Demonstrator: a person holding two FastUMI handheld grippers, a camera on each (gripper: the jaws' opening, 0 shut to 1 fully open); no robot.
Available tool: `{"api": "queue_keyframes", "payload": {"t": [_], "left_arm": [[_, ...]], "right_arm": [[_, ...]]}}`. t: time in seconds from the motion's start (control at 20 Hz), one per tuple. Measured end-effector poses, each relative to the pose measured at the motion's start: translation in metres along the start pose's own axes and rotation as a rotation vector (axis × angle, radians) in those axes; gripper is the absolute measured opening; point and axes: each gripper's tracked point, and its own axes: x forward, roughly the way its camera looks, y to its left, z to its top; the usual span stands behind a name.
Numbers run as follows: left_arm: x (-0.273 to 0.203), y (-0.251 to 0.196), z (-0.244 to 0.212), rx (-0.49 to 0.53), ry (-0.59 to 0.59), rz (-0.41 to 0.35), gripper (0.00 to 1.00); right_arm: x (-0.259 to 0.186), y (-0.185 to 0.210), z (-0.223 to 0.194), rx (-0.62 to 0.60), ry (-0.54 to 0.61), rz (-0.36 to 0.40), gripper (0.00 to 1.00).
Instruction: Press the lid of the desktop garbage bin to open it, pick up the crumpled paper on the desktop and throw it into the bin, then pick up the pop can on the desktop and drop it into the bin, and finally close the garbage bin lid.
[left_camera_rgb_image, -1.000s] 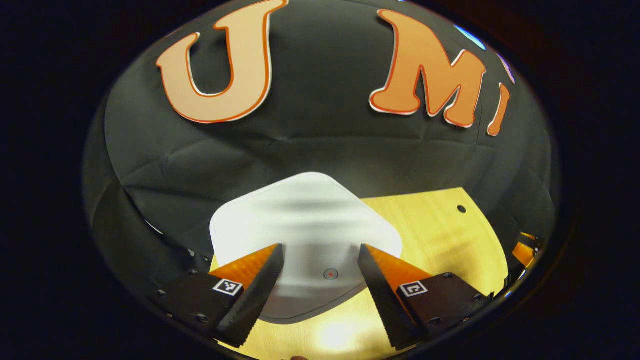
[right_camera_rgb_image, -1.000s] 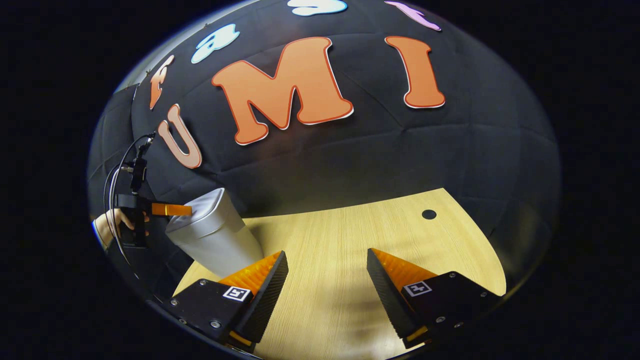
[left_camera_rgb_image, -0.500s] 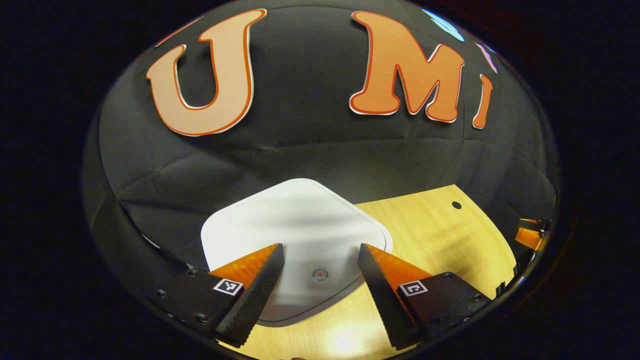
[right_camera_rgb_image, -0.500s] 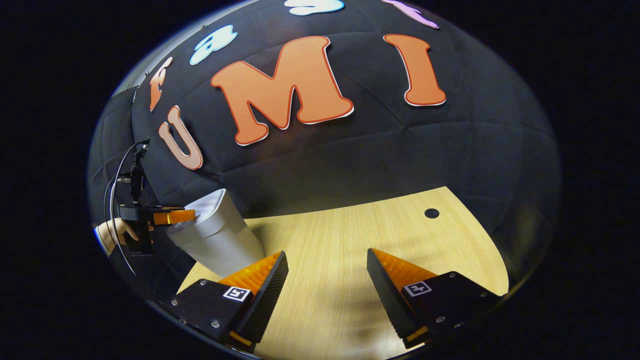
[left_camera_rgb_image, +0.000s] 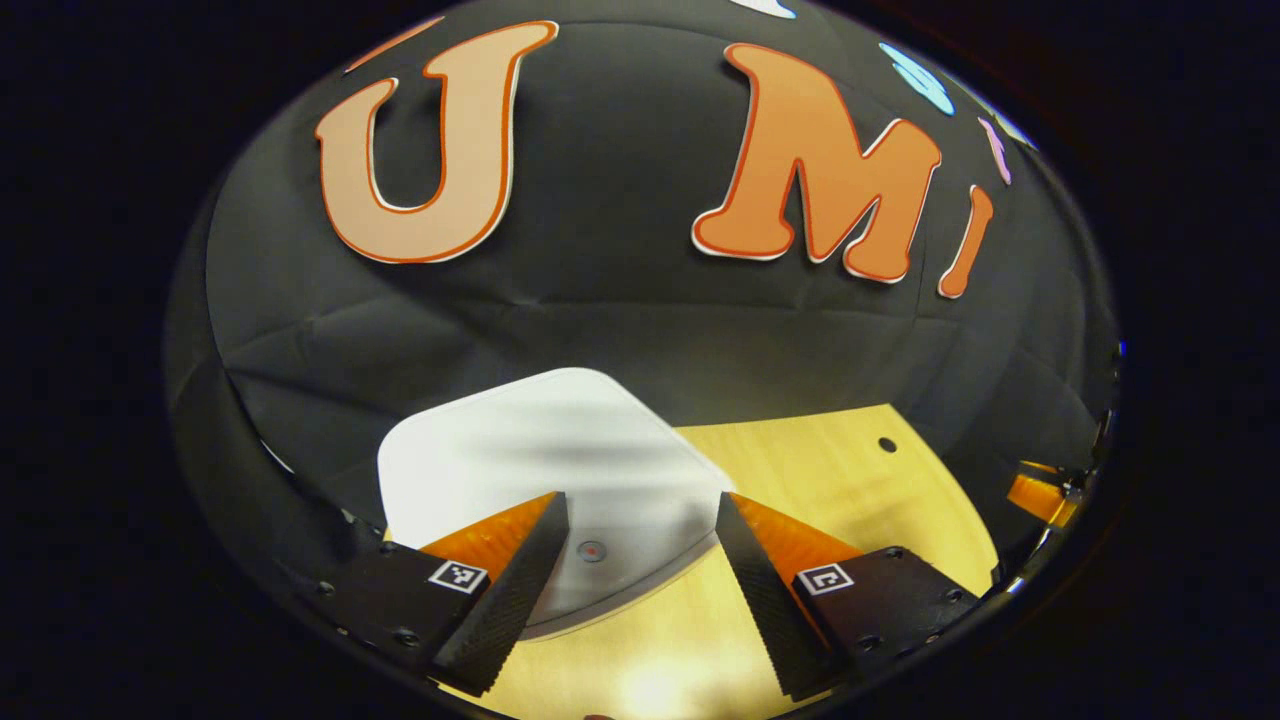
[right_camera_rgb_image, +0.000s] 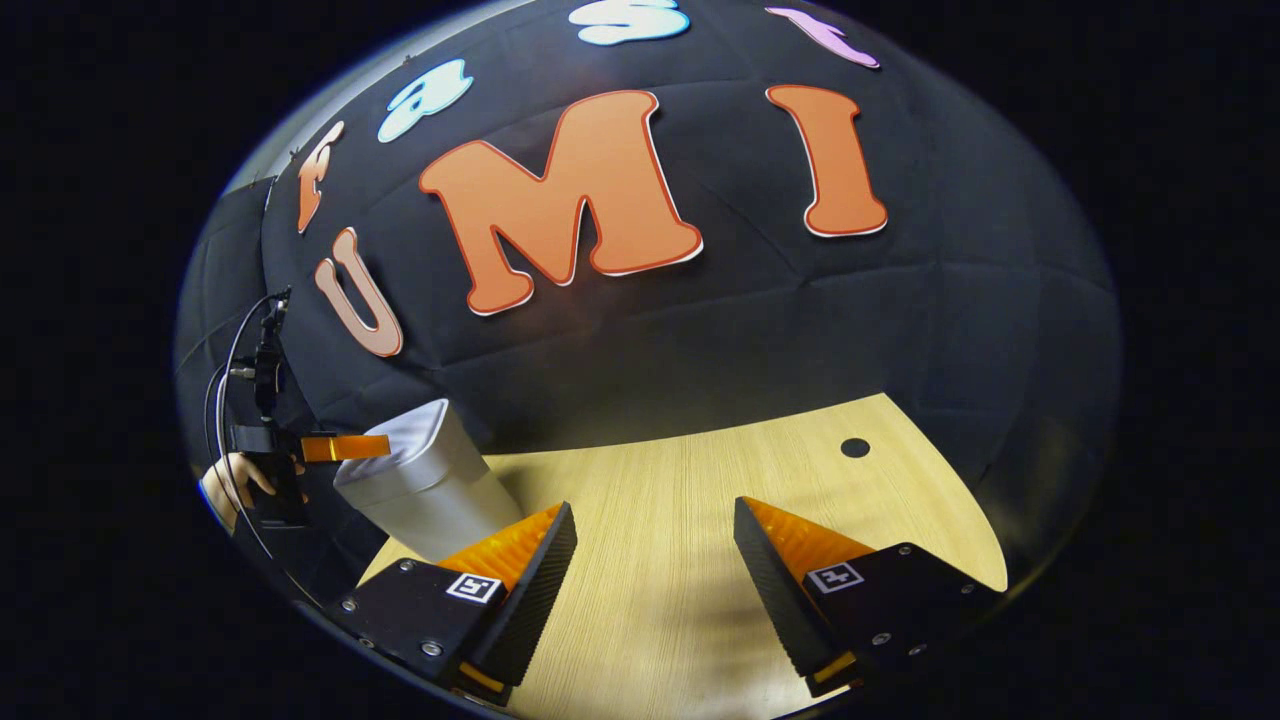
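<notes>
The white bin lid (left_camera_rgb_image: 530, 455) lies flat and closed just beyond my left gripper (left_camera_rgb_image: 640, 560), which hovers open above its near edge; a small red dot (left_camera_rgb_image: 592, 550) on the lid sits between the fingers. In the right gripper view the pale bin (right_camera_rgb_image: 425, 485) stands at the table's left end, with the other gripper (right_camera_rgb_image: 345, 447) and a hand (right_camera_rgb_image: 228, 487) at its top edge. My right gripper (right_camera_rgb_image: 655, 570) is open over bare tabletop (right_camera_rgb_image: 700, 520), with nothing between its fingers.
The wooden table (left_camera_rgb_image: 800, 470) stretches right of the bin, with a small dark hole (left_camera_rgb_image: 887, 444) near the back. The other gripper's finger (left_camera_rgb_image: 1040, 492) shows at the far right of the left gripper view. Black cloth walls close the back and left.
The left gripper has drifted right relative to the bin, so the lid and its red dot now sit further left between the fingers. The right gripper has barely moved.
</notes>
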Motion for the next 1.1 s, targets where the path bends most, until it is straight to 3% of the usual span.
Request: {"api": "queue_keyframes", "payload": {"t": [0.35, 0.7, 1.1], "left_arm": [[-0.020, -0.061, 0.022, -0.018, -0.116, -0.077, 0.96], [-0.036, -0.099, 0.011, 0.098, -0.220, -0.073, 0.96], [-0.053, -0.120, -0.018, 0.126, -0.325, -0.074, 0.96]], "right_arm": [[-0.007, 0.011, 0.014, -0.040, -0.046, -0.002, 0.95], [-0.012, 0.020, 0.014, -0.084, -0.076, -0.006, 0.95], [-0.021, 0.027, 0.004, -0.108, -0.111, -0.014, 0.95]]}}
